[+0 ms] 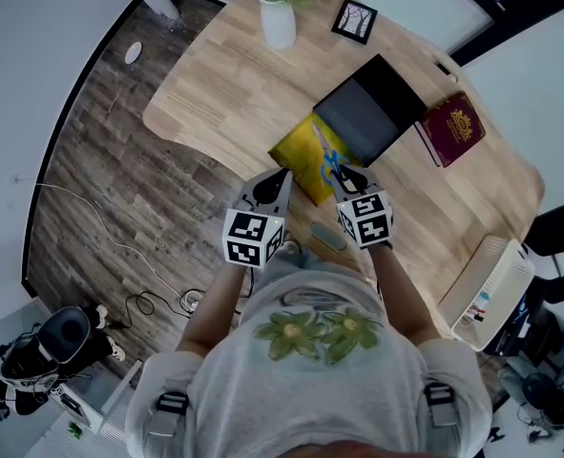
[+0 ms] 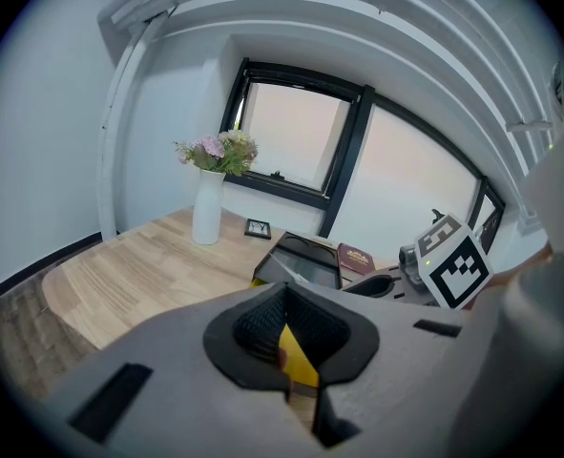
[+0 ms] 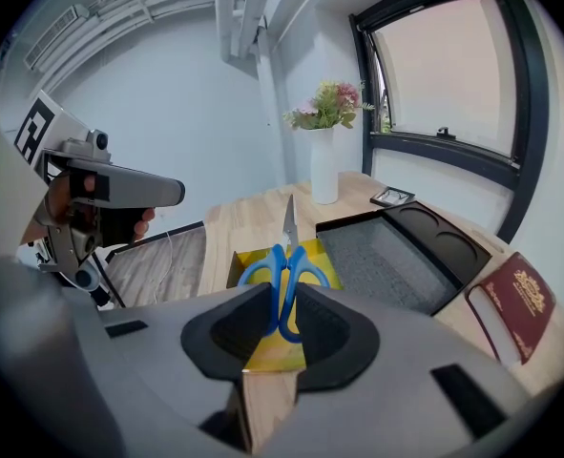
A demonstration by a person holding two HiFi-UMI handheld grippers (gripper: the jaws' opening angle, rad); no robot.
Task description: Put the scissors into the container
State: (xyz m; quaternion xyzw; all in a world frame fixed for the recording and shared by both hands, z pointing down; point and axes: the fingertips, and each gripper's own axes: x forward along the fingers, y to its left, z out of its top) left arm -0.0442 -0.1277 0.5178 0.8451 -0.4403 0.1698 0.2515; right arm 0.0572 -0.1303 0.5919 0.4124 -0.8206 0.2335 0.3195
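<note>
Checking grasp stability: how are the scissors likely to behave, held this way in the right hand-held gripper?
The scissors look stiff, so probably no sagging. Pinched only at the blue handle loops by the right hand-held gripper, blades jutting forward, they may pivot. The smooth-looking plastic could slip.

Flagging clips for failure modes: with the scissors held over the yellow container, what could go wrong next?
1. The right tongs pinch the scissors only at the blue handles, blade sticking out ahead; they could swivel or slip.
2. The blade tip shows past the yellow container's far wall in the right gripper view, so it might catch the rim or end up on the black tray.
</note>
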